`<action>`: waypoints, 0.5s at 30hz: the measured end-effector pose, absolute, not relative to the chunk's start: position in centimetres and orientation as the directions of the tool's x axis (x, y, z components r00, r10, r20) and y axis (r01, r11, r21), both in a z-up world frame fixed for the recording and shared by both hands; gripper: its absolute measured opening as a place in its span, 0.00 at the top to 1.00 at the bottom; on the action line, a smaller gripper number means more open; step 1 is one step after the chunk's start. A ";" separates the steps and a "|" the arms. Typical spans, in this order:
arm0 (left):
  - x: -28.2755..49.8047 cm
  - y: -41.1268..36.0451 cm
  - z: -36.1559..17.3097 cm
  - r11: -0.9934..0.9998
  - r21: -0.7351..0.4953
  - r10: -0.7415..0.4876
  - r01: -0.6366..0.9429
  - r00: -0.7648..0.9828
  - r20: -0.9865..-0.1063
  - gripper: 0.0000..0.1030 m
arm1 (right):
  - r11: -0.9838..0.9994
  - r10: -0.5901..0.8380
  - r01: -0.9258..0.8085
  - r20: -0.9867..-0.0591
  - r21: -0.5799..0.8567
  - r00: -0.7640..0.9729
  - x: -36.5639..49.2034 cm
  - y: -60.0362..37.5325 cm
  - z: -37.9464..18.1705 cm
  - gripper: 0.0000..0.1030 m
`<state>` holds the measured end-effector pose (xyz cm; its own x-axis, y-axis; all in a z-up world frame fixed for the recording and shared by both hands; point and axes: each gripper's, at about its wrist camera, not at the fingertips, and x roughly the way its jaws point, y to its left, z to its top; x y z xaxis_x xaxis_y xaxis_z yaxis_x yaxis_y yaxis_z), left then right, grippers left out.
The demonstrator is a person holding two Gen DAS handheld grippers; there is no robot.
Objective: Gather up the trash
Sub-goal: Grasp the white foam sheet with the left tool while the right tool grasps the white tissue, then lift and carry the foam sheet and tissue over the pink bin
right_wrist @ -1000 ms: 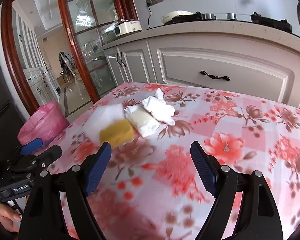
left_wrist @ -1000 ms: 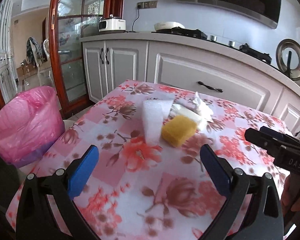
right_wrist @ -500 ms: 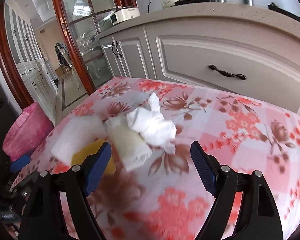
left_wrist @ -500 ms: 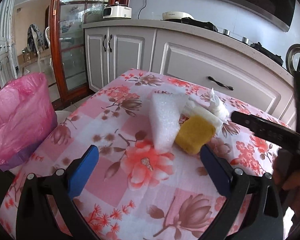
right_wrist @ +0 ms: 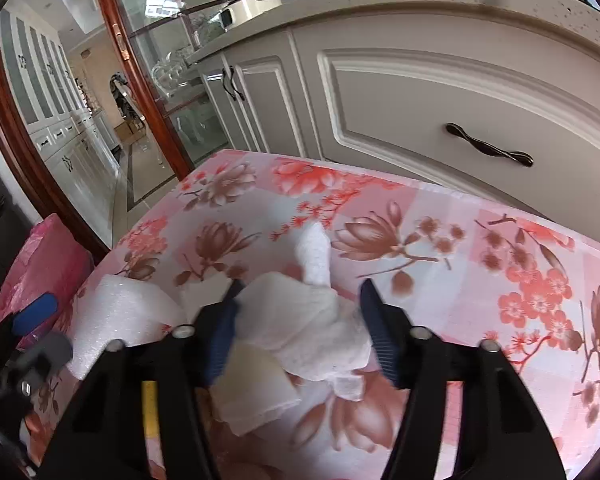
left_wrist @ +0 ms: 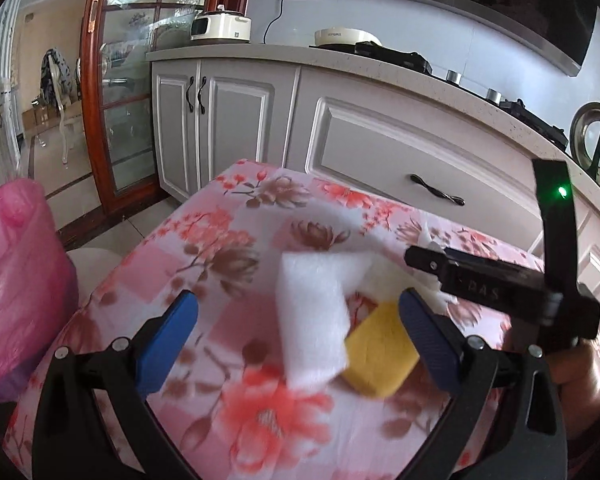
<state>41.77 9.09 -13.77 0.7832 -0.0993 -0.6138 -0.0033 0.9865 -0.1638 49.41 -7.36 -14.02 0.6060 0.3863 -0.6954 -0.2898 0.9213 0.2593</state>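
2 grippers over a little heap of trash on the flowered tablecloth (left_wrist: 236, 240).

In the left wrist view, the pink-lined bin (left_wrist: 16, 280) sits at the left edge of the frame, beside the table. The left gripper (left_wrist: 298, 334) stands wide, its blue pads clear of everything, with the white foam sheet (left_wrist: 312, 316) and the yellow sponge (left_wrist: 380, 360) lying side by side between them at lower centre. At right, the right gripper (left_wrist: 424, 258) reaches in from a hand (left_wrist: 576, 364). In the right wrist view, the foam sheet lies at lower left, and at centre the right gripper's jaws are closing around the crumpled white tissue (right_wrist: 316, 320); the left pad touches it, the right pad stands just beside it.
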 end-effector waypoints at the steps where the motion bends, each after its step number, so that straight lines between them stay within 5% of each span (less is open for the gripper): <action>1: 42.1 9.1 -13.8 0.985 -0.172 -0.108 0.000 0.781 -0.615 0.11 | 0.922 0.385 -0.282 -0.700 0.265 0.601 49.5 -7.8 -14.1 0.56; 9: 45.6 8.2 -15.7 0.989 -0.141 -0.074 -0.034 0.719 -0.691 0.27 | 0.932 0.362 -0.241 -0.723 0.271 0.588 48.9 -9.8 -14.7 0.61; 13: 45.9 8.1 -17.2 0.991 -0.129 -0.077 -0.028 0.672 -0.736 0.66 | 0.934 0.356 -0.257 -0.719 0.249 0.596 47.8 -9.8 -14.4 0.69; 15: 44.9 8.3 -16.8 0.993 -0.117 -0.062 -0.033 0.691 -0.721 0.67 | 0.935 0.355 -0.249 -0.709 0.254 0.609 46.4 -10.3 -13.8 0.69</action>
<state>44.91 8.34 -16.83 0.6906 -0.0622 -0.7206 -0.0328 0.9926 -0.1172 46.45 -10.25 -13.77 0.6091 0.3548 -0.7093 -0.2490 0.9347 0.2538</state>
